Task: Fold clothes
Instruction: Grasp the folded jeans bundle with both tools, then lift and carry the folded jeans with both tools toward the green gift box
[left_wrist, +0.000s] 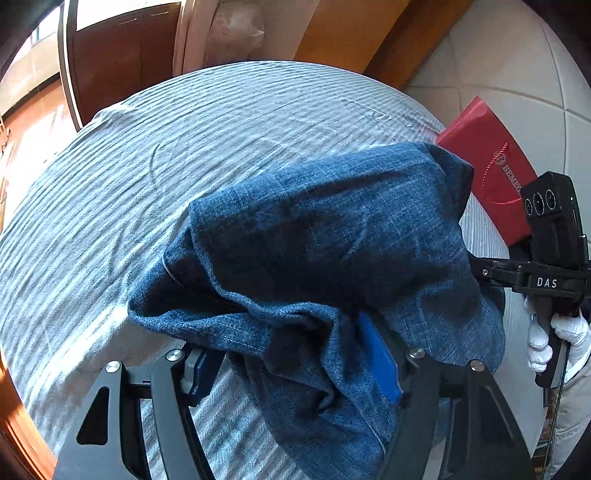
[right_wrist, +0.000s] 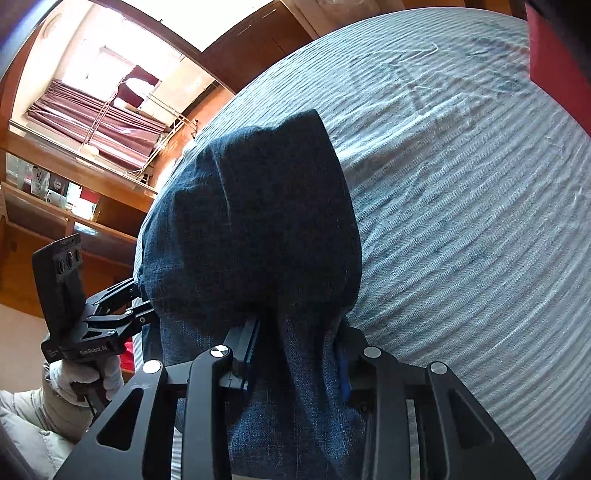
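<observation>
A pair of blue denim jeans (left_wrist: 332, 236) hangs bunched over both grippers above a bed with a pale blue striped sheet (left_wrist: 147, 166). My left gripper (left_wrist: 295, 373) has denim pinched between its blue-padded fingers (left_wrist: 380, 362), and folds of it drape over them. In the right wrist view my right gripper (right_wrist: 295, 358) is shut on a fold of the same jeans (right_wrist: 255, 221), which rise in a dark hump ahead of it. The right gripper also shows at the right edge of the left wrist view (left_wrist: 480, 273), its tips buried in the denim.
A red paper bag (left_wrist: 487, 170) lies at the bed's far right edge, over a tiled floor (left_wrist: 517, 74). Wooden cabinets (left_wrist: 122, 48) stand behind the bed. The sheet (right_wrist: 461, 184) stretches wide to the right. Wooden shelves (right_wrist: 55, 206) are at left.
</observation>
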